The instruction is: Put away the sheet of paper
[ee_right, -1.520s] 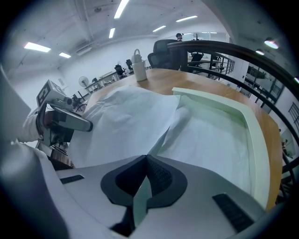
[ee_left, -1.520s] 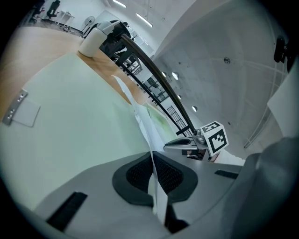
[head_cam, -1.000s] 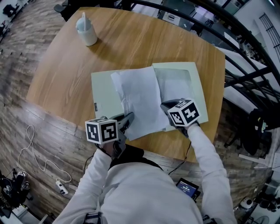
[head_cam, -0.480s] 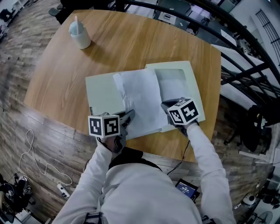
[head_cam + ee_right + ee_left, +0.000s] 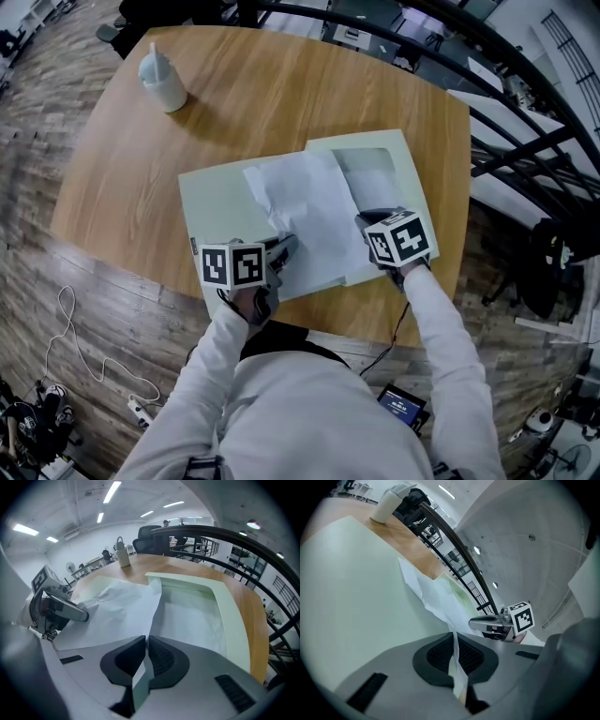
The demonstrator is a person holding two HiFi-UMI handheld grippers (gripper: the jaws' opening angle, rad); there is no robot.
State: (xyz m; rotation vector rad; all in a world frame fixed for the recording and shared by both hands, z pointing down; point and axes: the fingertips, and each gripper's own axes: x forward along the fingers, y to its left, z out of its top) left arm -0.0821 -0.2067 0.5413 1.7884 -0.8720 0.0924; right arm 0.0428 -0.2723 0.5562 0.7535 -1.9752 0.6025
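A crumpled white sheet of paper [image 5: 305, 211] lies across the middle of an open pale green folder [image 5: 216, 202] on the wooden table [image 5: 281, 94]. My left gripper [image 5: 284, 248] is shut on the sheet's near left edge, and the paper [image 5: 436, 597] runs up out of that gripper [image 5: 453, 653]. My right gripper [image 5: 362, 221] is at the sheet's right edge, over the folder's right half [image 5: 225, 606]. Its jaws [image 5: 146, 656] are opening. A thin slit shows between the pads, with the paper's edge [image 5: 117, 606] still in it.
A white bottle [image 5: 161, 82] stands at the table's far left corner. Black railings [image 5: 525, 150] run past the table's right side. The near table edge is just behind both grippers. Cables and a power strip [image 5: 141, 408] lie on the floor at the left.
My left gripper has crept to the right with the sheet's edge in it, and the paper bunches a little more. The right gripper has stayed put.
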